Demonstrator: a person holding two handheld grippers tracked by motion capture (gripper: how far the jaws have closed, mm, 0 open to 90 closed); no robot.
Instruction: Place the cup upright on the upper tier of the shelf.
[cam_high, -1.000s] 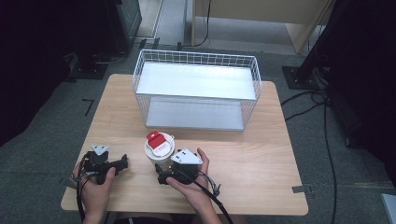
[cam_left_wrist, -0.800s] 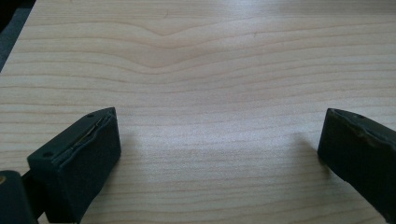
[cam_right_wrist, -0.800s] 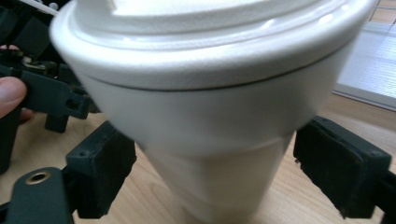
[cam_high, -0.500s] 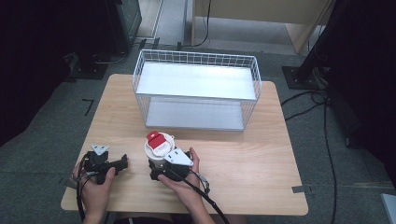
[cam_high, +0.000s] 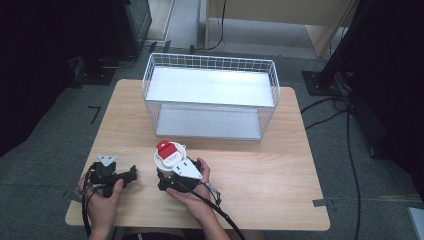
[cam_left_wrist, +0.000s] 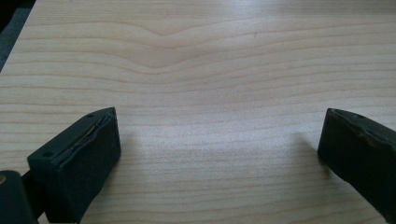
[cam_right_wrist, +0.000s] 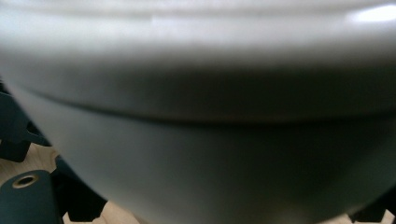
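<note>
Pressing close against a white cup (cam_high: 169, 156) with a red-and-white lid, the right gripper (cam_high: 176, 177) is seen in front of the wire basket (cam_high: 210, 97); its jaw state cannot be told. The left gripper (cam_high: 114, 176) is held wide apart over bare table (cam_left_wrist: 201, 70), left of the cup.

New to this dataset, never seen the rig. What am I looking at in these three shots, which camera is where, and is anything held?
No robot: a person holds a two-jaw gripper in each hand. The high view looks down on a wooden table with a white wire basket at the back. The left gripper rests open; its own camera shows bare wood between its jaws. The right gripper is up against a white tub with a red-and-white lid; its camera shows the tub's blurred wall close up. Whether it is gripped, I can't tell.
</note>
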